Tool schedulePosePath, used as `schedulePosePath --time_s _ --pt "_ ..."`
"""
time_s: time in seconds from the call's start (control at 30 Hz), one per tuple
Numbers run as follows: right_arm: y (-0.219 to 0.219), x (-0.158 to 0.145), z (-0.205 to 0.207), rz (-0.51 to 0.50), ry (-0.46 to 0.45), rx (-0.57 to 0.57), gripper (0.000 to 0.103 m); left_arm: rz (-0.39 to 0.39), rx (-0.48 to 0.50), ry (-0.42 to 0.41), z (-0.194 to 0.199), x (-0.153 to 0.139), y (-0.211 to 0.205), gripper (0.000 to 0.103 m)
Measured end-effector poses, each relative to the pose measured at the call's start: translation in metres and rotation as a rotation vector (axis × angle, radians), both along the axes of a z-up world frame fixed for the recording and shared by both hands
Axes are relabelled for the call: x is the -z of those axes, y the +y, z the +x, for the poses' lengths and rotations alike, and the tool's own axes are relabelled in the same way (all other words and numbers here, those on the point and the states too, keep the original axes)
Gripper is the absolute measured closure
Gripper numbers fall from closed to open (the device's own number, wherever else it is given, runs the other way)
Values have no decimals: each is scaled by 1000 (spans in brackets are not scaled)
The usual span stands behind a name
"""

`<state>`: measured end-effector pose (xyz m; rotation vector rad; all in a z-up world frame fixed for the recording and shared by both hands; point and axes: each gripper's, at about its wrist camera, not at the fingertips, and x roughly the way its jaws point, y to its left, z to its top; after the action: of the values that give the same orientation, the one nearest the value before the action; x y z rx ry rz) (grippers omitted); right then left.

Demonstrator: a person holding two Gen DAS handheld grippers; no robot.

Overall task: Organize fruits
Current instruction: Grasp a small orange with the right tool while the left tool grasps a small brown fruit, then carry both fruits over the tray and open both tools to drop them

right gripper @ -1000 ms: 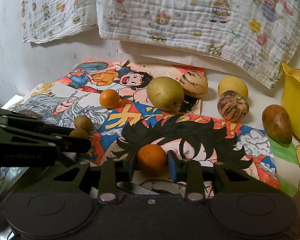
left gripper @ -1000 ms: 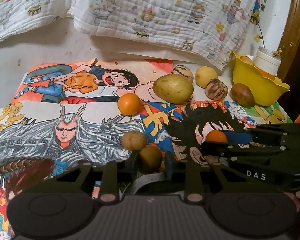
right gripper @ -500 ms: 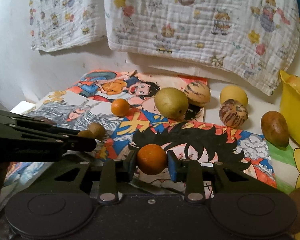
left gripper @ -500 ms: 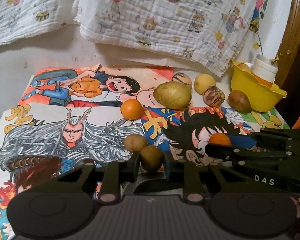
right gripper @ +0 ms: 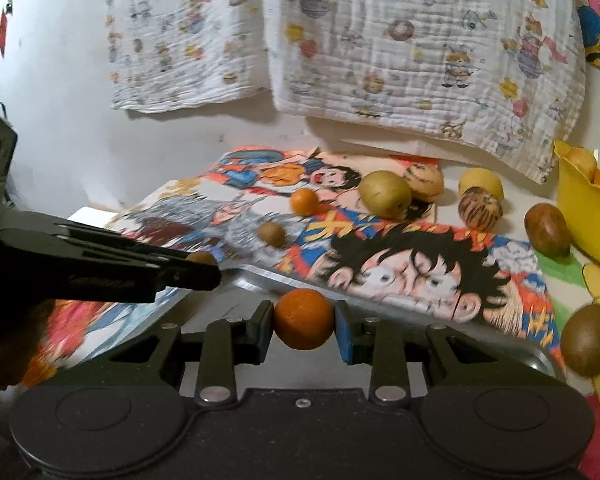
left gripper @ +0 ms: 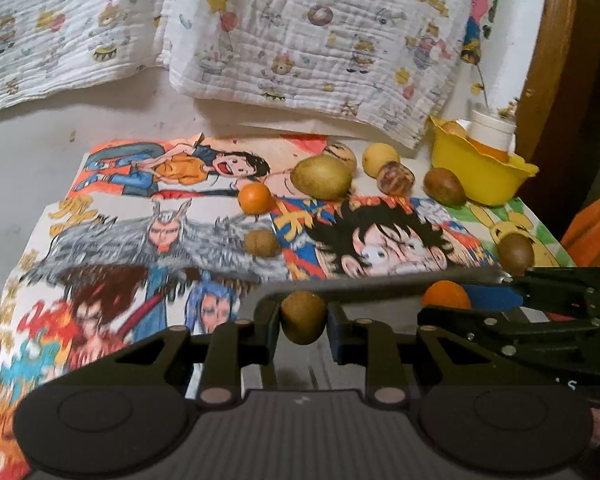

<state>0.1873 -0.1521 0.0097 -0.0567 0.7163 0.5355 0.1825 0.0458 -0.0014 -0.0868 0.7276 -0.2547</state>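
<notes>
Your left gripper [left gripper: 303,322] has its jaws clamped on a brown fruit [left gripper: 302,317], your right gripper [right gripper: 304,326] on an orange [right gripper: 304,319], both just above the metal tray [right gripper: 380,292] at the desk's near edge.

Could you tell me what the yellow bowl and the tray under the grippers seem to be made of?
Yellow bowl: probably plastic, uniformly coloured, smooth, with a thin wavy rim. Tray: apparently metal, its grey rim bright with a dull sheen.
</notes>
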Motion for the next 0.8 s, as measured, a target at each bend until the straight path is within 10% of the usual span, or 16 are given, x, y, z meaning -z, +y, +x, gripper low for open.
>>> schedulePosePath --time_s 0.8 --pt "1 6 -93 6 70 -47 68 15 75 32 -95 8 -1 75"
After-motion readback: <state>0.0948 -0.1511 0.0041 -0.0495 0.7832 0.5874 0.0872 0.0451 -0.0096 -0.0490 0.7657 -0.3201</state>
